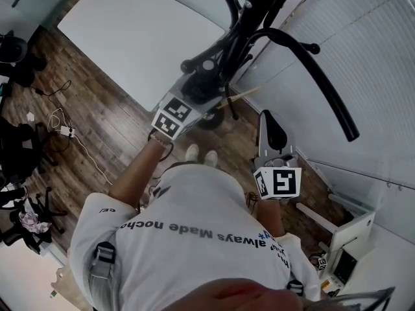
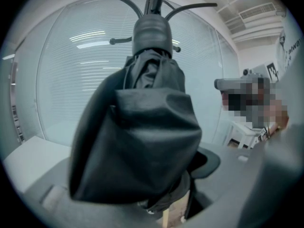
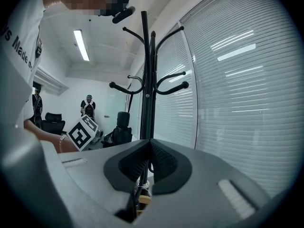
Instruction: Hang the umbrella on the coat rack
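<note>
Umbrella (image 2: 137, 141) — clamped in the left hand-held gripper (image 1: 205, 93), seemingly against the coat rack (image 3: 147, 70) — right hand-held gripper (image 3: 150, 148) jaws together.

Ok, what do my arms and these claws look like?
Both the left claw and right claw are grey with black pads; each carries a white cube with black square markers. You wear a white short-sleeved T-shirt with dark lettering, grey shoulder straps and a left-wrist bracelet.
</note>
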A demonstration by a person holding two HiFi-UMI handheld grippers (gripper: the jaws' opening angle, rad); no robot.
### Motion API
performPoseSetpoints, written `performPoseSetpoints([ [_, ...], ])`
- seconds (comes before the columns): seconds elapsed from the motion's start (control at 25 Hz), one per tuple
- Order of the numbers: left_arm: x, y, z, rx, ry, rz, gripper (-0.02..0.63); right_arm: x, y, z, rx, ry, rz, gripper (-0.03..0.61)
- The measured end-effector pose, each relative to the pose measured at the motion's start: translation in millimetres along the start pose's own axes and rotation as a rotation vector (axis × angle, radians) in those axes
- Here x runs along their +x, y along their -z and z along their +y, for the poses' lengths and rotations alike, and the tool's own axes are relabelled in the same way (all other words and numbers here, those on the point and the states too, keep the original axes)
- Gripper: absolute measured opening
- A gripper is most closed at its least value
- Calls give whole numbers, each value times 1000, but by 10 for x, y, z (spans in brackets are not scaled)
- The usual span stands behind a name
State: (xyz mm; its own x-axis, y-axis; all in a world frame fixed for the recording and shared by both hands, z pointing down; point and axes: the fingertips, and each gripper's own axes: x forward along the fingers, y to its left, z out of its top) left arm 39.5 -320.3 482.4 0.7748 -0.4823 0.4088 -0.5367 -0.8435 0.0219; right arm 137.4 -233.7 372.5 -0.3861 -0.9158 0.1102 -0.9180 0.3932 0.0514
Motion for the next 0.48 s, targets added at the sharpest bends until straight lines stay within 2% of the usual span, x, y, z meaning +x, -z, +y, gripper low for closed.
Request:
performPoseSetpoints([
  [0.48,10,-42,28,-23,-5,-41,316,23,12,-16,2,0,3,2],
])
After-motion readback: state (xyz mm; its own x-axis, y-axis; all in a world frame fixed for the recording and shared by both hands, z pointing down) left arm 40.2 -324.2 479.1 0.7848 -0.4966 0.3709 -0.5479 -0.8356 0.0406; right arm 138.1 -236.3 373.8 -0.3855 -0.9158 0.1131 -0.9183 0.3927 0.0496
